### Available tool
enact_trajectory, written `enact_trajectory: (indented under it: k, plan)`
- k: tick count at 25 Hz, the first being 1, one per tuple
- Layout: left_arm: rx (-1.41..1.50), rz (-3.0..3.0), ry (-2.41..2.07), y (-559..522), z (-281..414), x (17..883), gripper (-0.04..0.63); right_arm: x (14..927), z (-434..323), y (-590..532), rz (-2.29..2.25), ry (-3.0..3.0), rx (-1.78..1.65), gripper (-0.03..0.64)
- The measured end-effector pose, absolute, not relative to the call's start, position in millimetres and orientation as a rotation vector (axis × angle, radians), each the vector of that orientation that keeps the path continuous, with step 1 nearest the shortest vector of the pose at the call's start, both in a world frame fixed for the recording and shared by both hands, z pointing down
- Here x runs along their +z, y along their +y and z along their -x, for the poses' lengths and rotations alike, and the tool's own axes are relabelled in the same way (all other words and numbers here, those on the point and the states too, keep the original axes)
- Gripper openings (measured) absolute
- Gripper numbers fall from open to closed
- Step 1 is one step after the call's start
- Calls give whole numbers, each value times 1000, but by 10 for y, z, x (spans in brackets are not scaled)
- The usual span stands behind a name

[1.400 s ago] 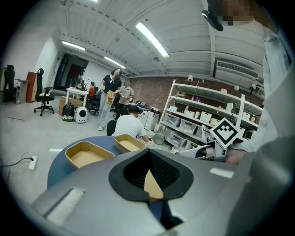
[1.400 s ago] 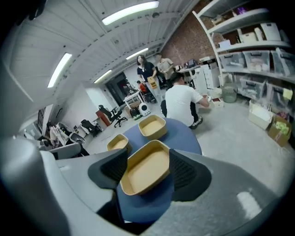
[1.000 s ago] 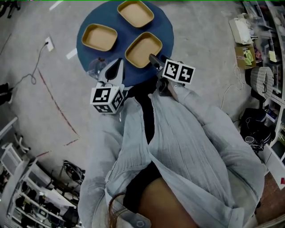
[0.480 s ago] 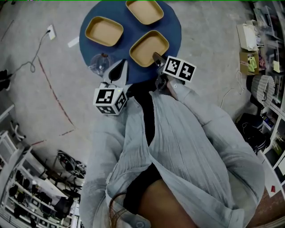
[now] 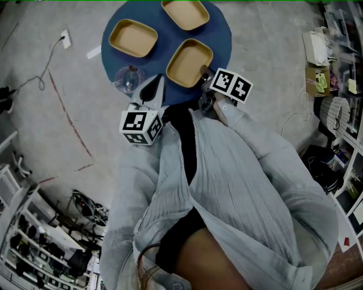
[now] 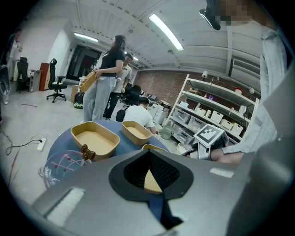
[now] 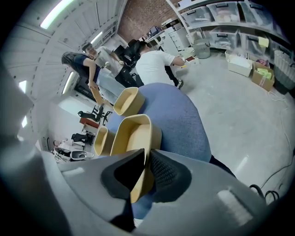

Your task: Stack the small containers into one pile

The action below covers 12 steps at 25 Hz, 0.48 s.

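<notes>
Three tan containers sit apart on the round blue table [image 5: 164, 45]: one at the left [image 5: 133, 38], one at the far side [image 5: 185, 13], one nearest me [image 5: 189, 62]. My right gripper [image 5: 204, 72] has just been closing and is shut on the near container's right rim. In the right gripper view the thin wall [image 7: 138, 184] is pinched between the pads of that gripper [image 7: 146, 159]. My left gripper [image 5: 154, 82] hovers at the table's front edge, shut and empty. In the left gripper view, that gripper [image 6: 148, 151] points toward the containers [image 6: 94, 140].
A clear plastic wrapper with a brown bow [image 5: 127, 78] lies at the table's front left, close to my left gripper. A cable and socket [image 5: 63, 54] lie on the floor at the left. Shelves with boxes [image 5: 334, 68] stand at the right. People [image 6: 108, 78] stand behind the table.
The right gripper's tip has shifted to the near container's right rim and its jaws have closed on the wall. The left gripper has stayed put.
</notes>
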<state>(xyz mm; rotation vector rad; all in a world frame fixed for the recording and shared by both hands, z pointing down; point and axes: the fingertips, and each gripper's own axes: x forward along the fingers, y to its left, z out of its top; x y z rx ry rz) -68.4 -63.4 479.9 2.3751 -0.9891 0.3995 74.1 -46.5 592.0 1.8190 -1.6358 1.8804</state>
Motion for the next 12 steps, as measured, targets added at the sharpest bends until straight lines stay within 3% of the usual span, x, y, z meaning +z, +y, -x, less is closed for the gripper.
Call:
enact_trajectory:
  k: [12]
  plan:
    - [380, -2414, -970, -704, 601, 4725, 12, 5739, -789, -575, -1761, -1775, 1674, 25]
